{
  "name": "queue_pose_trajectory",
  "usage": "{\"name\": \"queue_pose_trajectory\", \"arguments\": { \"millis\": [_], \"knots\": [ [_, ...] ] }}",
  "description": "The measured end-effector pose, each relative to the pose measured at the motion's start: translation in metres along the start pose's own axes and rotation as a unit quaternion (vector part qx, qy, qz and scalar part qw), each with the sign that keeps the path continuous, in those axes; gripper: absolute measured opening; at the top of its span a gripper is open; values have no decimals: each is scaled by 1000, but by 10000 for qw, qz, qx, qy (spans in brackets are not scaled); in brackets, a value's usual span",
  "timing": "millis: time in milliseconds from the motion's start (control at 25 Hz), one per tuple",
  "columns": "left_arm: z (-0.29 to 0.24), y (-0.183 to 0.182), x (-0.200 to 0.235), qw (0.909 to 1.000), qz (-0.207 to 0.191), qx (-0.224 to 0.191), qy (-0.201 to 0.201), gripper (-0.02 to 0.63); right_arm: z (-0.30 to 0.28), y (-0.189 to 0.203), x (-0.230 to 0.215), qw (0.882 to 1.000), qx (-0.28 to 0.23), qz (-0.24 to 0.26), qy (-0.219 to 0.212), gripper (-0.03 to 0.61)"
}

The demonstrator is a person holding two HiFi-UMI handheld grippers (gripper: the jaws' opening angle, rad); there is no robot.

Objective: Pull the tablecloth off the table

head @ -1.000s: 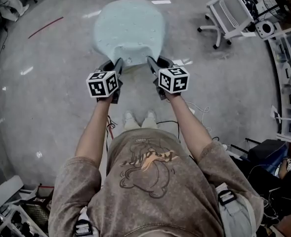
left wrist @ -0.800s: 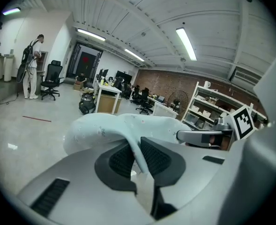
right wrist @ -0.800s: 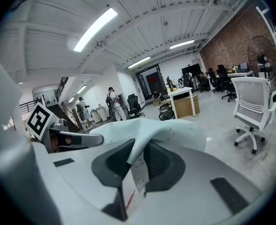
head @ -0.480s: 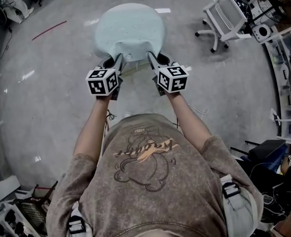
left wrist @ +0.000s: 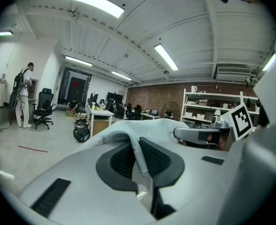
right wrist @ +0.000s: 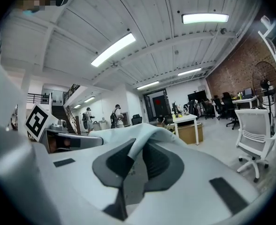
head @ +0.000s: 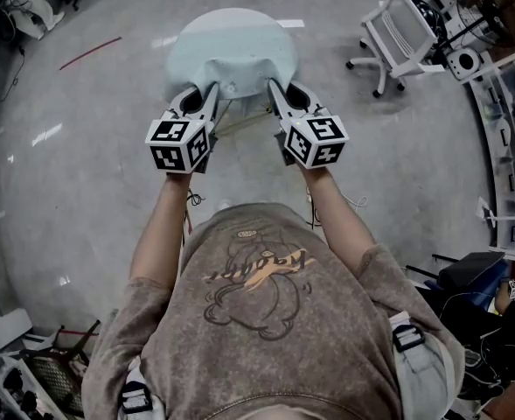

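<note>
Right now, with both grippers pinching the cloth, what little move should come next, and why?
Probably pull both grippers straight back toward the body, with the jaws kept shut. The left gripper and the right gripper each clamp a fold at the near edge of the tablecloth. That edge is lifted, while the rest lies spread out flat ahead. A level, even pull should slide it off.

The right tongs (right wrist: 137, 159) are closed on a fold of the pale tablecloth (right wrist: 142, 136), which comes up between the dark pads and spreads away ahead. The left tongs (right wrist: 88, 142) show at the left, just beside the cloth. A white chair (right wrist: 251, 139) stands on the floor at the right.
</note>
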State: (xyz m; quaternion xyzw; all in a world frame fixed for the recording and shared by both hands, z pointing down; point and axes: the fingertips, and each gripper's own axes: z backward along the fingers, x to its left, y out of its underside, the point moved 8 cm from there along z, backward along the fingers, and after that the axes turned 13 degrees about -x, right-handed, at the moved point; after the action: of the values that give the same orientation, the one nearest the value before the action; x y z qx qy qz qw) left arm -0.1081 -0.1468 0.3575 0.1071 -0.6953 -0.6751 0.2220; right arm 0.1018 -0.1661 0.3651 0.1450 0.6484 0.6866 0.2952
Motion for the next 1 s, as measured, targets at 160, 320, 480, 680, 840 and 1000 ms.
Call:
{"name": "queue_pose_trajectory", "arguments": {
  "millis": [160,320,480,680,840,1000],
  "knots": [
    [7,-11,-13,9998,-111,-156,14,35,9,-13,5,9998,-170,116,-37,49],
    [18,-21,-25,9992,-133,-361,99,34,20,-25,12,9991,-343,234,-69,49],
    [19,-38,-33,9981,-218,-540,220,32,23,-43,16,9979,-557,330,-75,49],
    [20,-59,-43,9967,-335,-700,233,32,27,-65,19,9960,-814,331,-142,46],
    [28,-72,-52,9957,-419,-773,286,31,34,-79,28,9946,-935,428,-162,46],
    [37,-84,-56,9951,-462,-810,340,31,38,-88,38,9923,-1077,573,-207,46]
  ]
}}
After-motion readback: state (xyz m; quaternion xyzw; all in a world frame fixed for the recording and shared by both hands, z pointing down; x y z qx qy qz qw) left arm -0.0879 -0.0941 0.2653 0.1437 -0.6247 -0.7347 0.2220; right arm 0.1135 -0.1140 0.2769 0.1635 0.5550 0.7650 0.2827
